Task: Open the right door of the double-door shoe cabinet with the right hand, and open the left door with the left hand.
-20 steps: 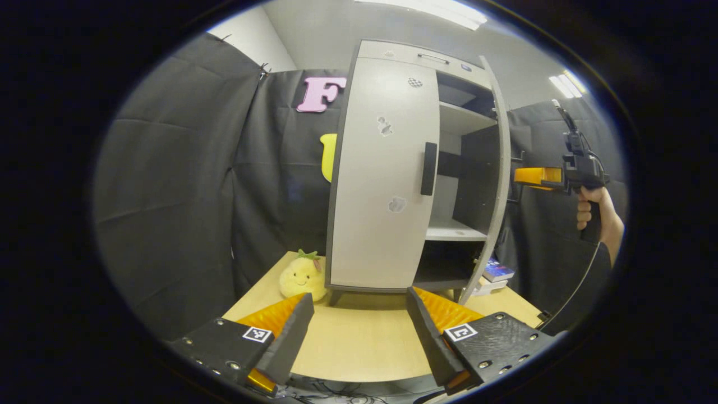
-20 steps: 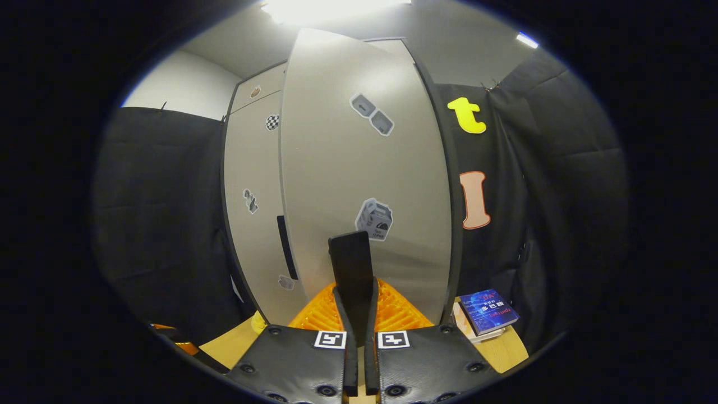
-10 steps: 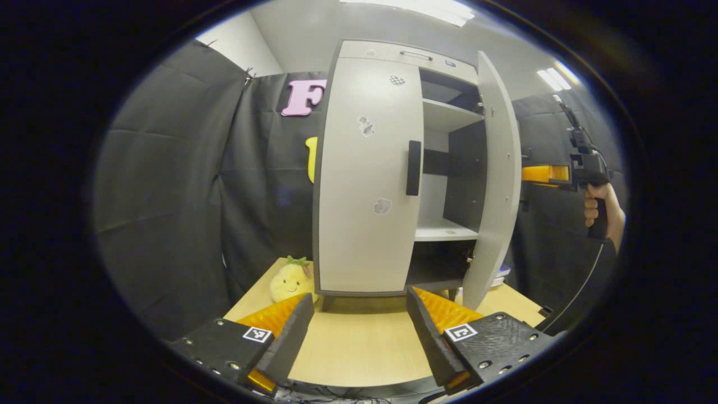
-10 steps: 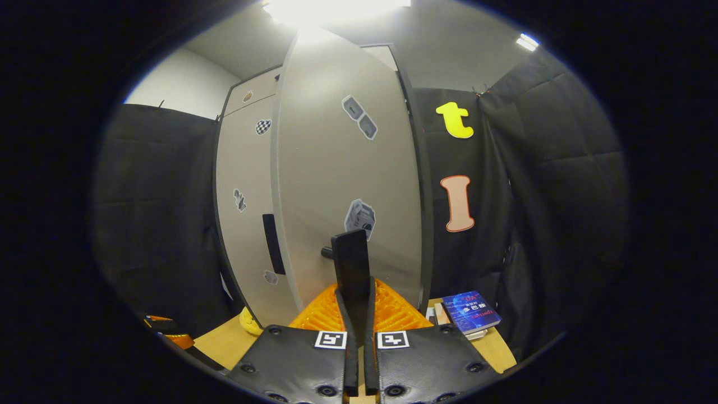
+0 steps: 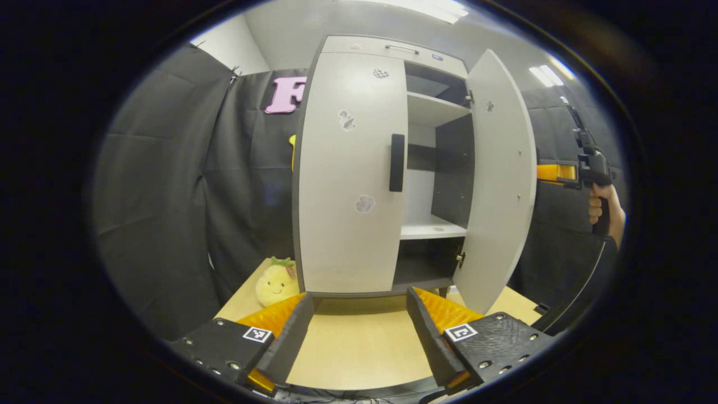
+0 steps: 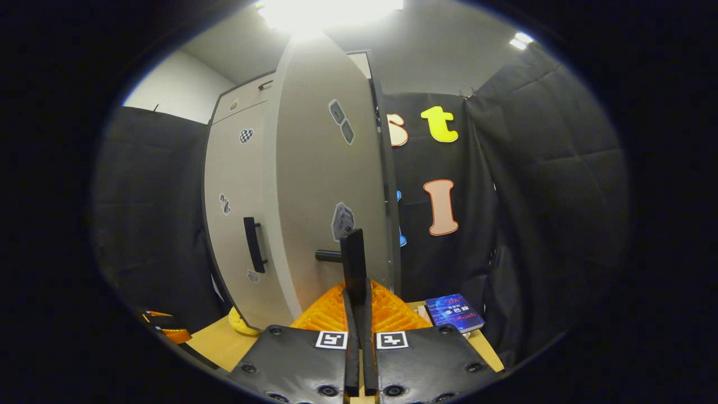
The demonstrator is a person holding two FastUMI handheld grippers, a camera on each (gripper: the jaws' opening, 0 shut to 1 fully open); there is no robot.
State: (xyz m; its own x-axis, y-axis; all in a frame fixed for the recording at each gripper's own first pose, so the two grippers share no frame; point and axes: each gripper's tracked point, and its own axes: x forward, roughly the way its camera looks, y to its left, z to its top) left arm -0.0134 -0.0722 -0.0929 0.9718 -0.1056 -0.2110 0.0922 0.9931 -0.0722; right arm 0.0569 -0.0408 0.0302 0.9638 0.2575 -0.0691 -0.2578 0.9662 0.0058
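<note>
Black cloth hangs around the booth on all sides, and a light wooden table (image 5: pixel 348 348) carries the shoe cabinet (image 5: pixel 387 168). From the left gripper view the cabinet stands upright at the far part of the table. Its left door (image 5: pixel 350 174) is closed, with a dark vertical handle (image 5: pixel 397 163) near its inner edge. The right door (image 5: pixel 499 179) is swung out wide, so the shelves (image 5: pixel 432 229) inside can be seen; the lowest compartment is dark and I cannot make out what it holds.

The left gripper (image 5: pixel 359 331) hovers over the table in front of the cabinet, its fingers spread wide apart with nothing between them, well apart from the left door handle. A yellow plush toy (image 5: pixel 275 280) lies beside the cabinet's left foot, partly hidden behind one finger.

At the right edge of the same view a hand (image 5: pixel 603 210) holds the right gripper, but the open door hides its front part.

In the right gripper view, the right gripper (image 6: pixel 359 303) has its fingers pressed close together on the right door handle (image 6: pixel 353 264), a dark bar that stands on edge between them. The short post joining this handle to the door shows to its left. A blue book (image 6: pixel 454 313) lies on the table behind the door, its lower corner cut off by the gripper body.
</note>
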